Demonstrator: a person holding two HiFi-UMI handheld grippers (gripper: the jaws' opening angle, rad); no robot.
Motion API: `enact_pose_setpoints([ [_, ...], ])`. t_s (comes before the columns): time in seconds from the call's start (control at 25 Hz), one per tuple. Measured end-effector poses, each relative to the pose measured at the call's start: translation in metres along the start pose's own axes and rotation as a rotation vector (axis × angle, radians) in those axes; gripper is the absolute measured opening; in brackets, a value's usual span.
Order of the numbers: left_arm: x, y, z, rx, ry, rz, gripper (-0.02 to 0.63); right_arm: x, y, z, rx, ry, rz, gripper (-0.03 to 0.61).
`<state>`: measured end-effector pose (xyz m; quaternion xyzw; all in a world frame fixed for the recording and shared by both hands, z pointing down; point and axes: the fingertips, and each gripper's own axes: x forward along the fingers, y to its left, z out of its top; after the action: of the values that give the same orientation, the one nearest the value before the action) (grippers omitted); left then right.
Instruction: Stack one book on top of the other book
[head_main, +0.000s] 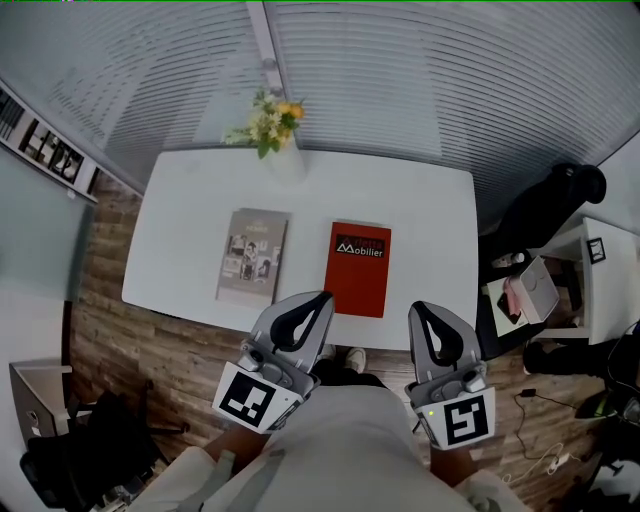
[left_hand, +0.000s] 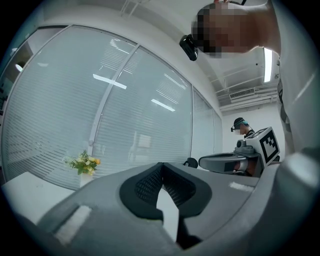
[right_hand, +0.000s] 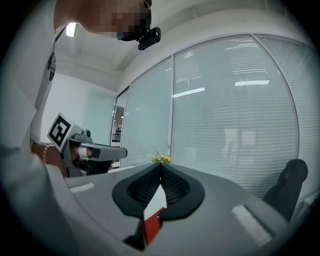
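Two books lie side by side on the white table (head_main: 430, 215): a grey one (head_main: 253, 256) at the left and a red one (head_main: 359, 268) at the right. Both grippers hover over the table's near edge, pointing level toward the window. My left gripper (head_main: 322, 297) is shut and empty, its tip just left of the red book's near corner. My right gripper (head_main: 418, 308) is also shut and empty, to the right of that book. In the left gripper view the jaws (left_hand: 161, 167) meet at their tips. A sliver of the red book (right_hand: 152, 225) shows beneath the closed right jaws (right_hand: 160, 167).
A vase of yellow flowers (head_main: 270, 125) stands at the table's far edge, in front of the blinds. A black chair (head_main: 545, 205) and a small white side table (head_main: 590, 270) with items are at the right. Cables (head_main: 540, 455) lie on the wooden floor.
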<state>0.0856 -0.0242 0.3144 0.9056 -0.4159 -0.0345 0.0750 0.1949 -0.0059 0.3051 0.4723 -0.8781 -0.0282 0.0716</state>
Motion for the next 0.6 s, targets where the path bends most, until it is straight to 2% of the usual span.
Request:
enact_pose_setpoints([
  [0.24,0.007,0.010,-0.006,-0.021,0.011,-0.013,0.005,0.007,-0.001,-0.004,0.018,0.021,-0.010,0.006],
  [0.4,0.011,0.016,-0.018,-0.041,0.035,-0.016,0.006,0.011,-0.003,-0.019,0.002,0.055,-0.008,0.012],
  [0.6,0.016,0.023,-0.031,-0.056,0.063,-0.018,0.017,0.019,-0.005,-0.034,0.034,0.083,-0.013,0.023],
])
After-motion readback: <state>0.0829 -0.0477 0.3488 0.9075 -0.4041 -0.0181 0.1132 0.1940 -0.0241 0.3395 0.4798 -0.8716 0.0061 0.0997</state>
